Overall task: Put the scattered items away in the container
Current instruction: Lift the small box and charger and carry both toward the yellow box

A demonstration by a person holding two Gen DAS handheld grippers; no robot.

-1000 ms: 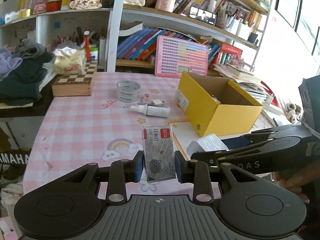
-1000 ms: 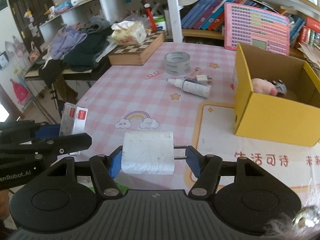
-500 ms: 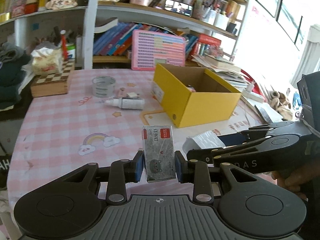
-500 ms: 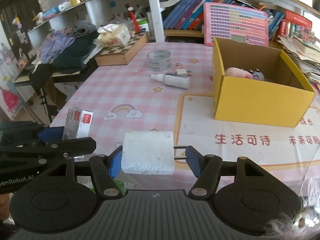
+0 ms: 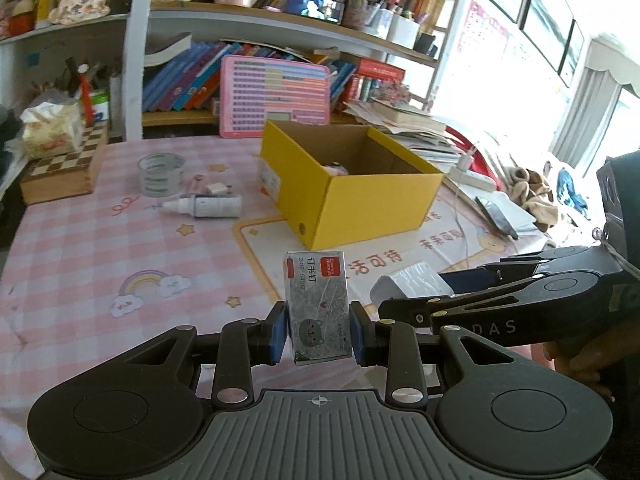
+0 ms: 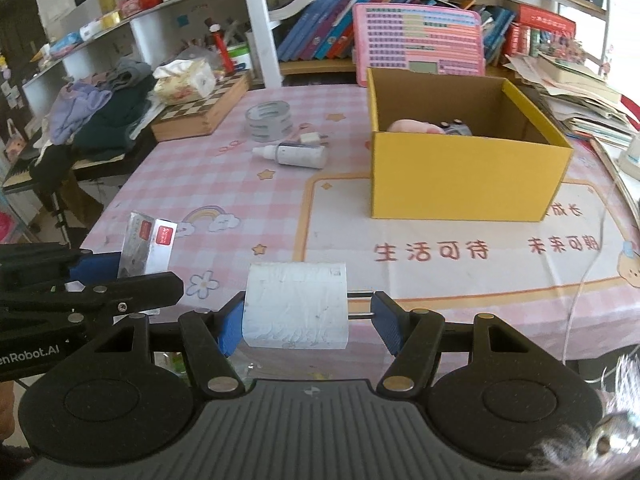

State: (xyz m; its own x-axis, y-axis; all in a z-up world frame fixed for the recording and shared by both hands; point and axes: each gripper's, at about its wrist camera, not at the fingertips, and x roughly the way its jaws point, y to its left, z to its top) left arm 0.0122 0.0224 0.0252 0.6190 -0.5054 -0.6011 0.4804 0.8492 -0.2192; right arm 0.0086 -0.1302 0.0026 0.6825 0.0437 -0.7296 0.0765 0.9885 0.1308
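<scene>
My left gripper (image 5: 319, 330) is shut on a grey staple box (image 5: 318, 304) with a red label, held upright above the near table edge; it also shows in the right wrist view (image 6: 146, 246). My right gripper (image 6: 308, 322) is shut on a white plug adapter (image 6: 296, 305) whose two prongs point at the right finger; it also shows in the left wrist view (image 5: 412, 286). The open yellow box (image 5: 352, 188), also in the right wrist view (image 6: 464, 160), holds a pink item (image 6: 412, 126) and a dark one. A white bottle (image 6: 294, 154), a tape roll (image 6: 269, 120) and a small plug (image 6: 312, 138) lie on the table.
The pink checked table (image 6: 192, 184) has a printed mat (image 6: 440, 256) under the yellow box. A chessboard box (image 6: 200, 114) with a tissue pack stands far left beside piled clothes (image 6: 104, 116). Bookshelves and a pink board (image 6: 416, 44) back the table; papers stack at right.
Both grippers have pulled back and swung right with their items, so the yellow box now sits nearer the middle of each view. Both grips are unchanged.
</scene>
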